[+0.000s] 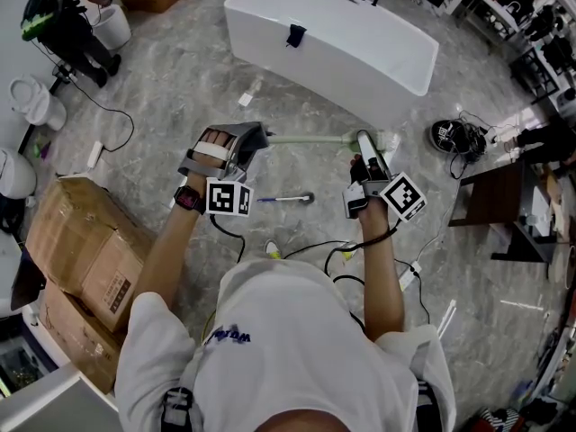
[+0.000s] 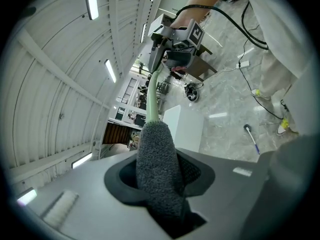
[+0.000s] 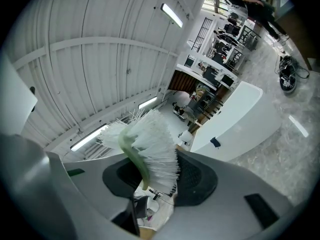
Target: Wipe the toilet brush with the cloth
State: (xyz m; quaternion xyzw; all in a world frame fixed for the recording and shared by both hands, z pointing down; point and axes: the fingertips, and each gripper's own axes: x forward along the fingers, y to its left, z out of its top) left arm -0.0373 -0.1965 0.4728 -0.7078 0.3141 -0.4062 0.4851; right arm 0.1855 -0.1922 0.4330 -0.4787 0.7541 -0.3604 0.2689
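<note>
The left gripper (image 2: 160, 179) is clamped on a dark grey fuzzy cloth (image 2: 156, 156), which is wrapped around the pale green plastic handle (image 2: 152, 96) of a toilet brush. The cloth fills the gap between the jaws and stands out past their tips as a thick roll. Beyond the end of the cloth, the bare handle runs straight away from this gripper to the right gripper (image 2: 172, 39), which faces it from the far end.

The right gripper's jaws are closed on the head end of the brush. In the right gripper view, the white bristle head (image 3: 152, 141) sits directly between the two jaw pads, and its bristles fan out above and ahead of them. The green stem curves down into the gap.

In the head view, the brush is held level in the air in front of the person. It spans the space between the two grippers, cloth end to the left and bristle end to the right, over a grey marbled floor (image 1: 180, 88).

A small blue-handled brush (image 1: 286, 199) lies on the floor below and between the grippers. A white bathtub (image 1: 333, 39) stands well ahead of them. Brown cardboard boxes (image 1: 81, 250) sit to the left of the left gripper.
</note>
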